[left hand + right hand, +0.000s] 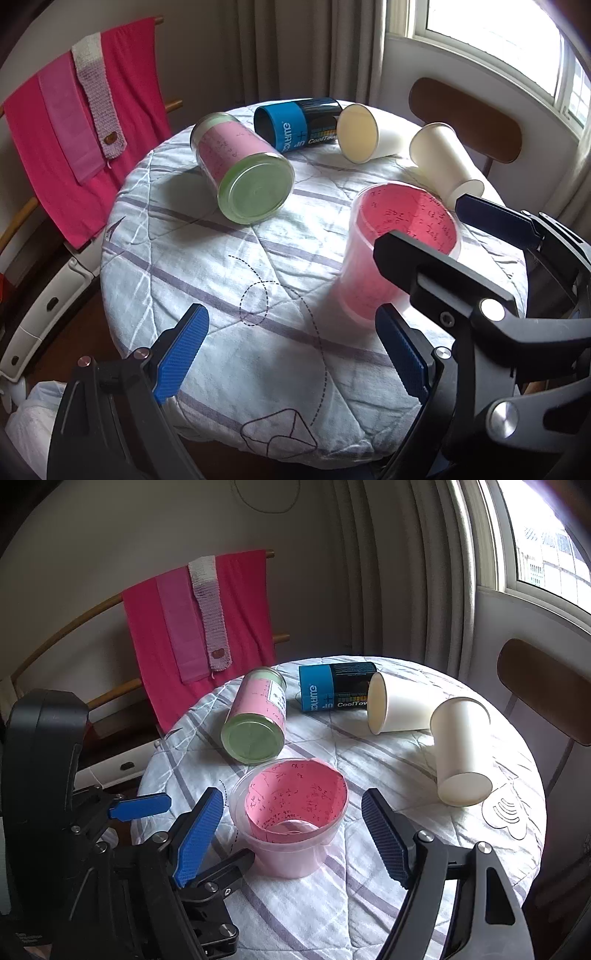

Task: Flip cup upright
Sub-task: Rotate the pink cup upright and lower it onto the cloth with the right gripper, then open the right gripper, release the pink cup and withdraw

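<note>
A clear plastic cup with pink paper inside (pixel 291 816) stands upright on the round cloth-covered table (pixel 369 904); it also shows in the left wrist view (pixel 391 254). My right gripper (pixel 293 836) is open, its blue fingers either side of the cup, not touching it. My left gripper (pixel 295 354) is open and empty, just left of the cup. A white paper cup (pixel 461 749) lies tipped at the right, and another white paper cup (pixel 399 709) lies on its side behind.
A jar with pink paper and a green lid (pixel 258 716) lies on its side, as does a blue and black canister (pixel 332 690). Pink towels (pixel 195 631) hang on a rack at the back left. A brown chair (pixel 543 686) stands at the right by the window.
</note>
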A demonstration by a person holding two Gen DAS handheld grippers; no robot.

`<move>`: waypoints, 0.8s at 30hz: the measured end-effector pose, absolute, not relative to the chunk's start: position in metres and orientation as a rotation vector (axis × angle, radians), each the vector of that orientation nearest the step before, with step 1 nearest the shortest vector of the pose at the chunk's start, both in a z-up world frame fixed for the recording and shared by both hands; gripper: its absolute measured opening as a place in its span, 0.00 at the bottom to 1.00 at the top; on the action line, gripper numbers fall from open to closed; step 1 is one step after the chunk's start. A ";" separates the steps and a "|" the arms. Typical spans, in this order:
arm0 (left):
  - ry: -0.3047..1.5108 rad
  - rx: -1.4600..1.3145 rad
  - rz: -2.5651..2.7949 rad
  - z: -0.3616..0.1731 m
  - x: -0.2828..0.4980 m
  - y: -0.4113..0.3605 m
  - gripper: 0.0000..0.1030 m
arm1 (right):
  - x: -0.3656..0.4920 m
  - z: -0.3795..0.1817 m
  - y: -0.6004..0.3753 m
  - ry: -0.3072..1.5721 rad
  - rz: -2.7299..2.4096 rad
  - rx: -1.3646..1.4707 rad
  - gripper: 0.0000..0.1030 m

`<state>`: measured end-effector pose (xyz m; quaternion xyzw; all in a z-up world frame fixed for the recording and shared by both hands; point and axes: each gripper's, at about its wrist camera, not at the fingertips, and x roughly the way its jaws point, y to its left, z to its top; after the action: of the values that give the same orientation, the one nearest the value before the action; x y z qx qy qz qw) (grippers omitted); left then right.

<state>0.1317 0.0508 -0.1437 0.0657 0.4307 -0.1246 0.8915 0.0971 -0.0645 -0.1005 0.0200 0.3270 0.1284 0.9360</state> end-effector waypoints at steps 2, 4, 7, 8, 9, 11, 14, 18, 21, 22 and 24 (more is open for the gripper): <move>0.885 0.139 -0.264 -0.140 0.127 0.049 0.90 | 0.094 -0.098 -0.065 0.665 0.260 0.035 0.77; 0.871 0.143 -0.263 -0.135 0.123 0.047 0.90 | 0.090 -0.095 -0.067 0.663 0.264 0.036 0.77; 0.852 0.147 -0.269 -0.127 0.115 0.043 0.90 | 0.084 -0.088 -0.072 0.647 0.260 0.038 0.77; 0.841 0.147 -0.272 -0.123 0.112 0.041 0.90 | 0.081 -0.085 -0.074 0.641 0.254 0.038 0.77; 0.833 0.147 -0.275 -0.120 0.110 0.040 0.91 | 0.078 -0.082 -0.077 0.633 0.250 0.039 0.77; 0.809 0.151 -0.282 -0.112 0.103 0.034 0.91 | 0.071 -0.074 -0.084 0.613 0.238 0.037 0.77; 0.763 0.156 -0.282 -0.101 0.093 0.026 0.94 | 0.059 -0.061 -0.095 0.577 0.201 0.028 0.77; 0.683 0.173 -0.254 -0.085 0.078 0.015 0.96 | 0.045 -0.047 -0.111 0.531 0.104 -0.013 0.78; 0.645 0.159 -0.245 -0.073 0.069 0.009 0.97 | 0.038 -0.040 -0.122 0.506 0.069 -0.040 0.78; 0.631 0.155 -0.242 -0.069 0.066 0.008 0.97 | 0.035 -0.038 -0.126 0.503 0.060 -0.043 0.78; 0.607 0.160 -0.225 -0.061 0.060 0.004 0.99 | 0.031 -0.033 -0.132 0.496 0.051 -0.039 0.78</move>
<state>0.0595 0.0038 -0.0610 0.0787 0.2977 -0.1102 0.9450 0.0308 -0.1319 -0.0333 -0.0192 0.2455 0.0255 0.9689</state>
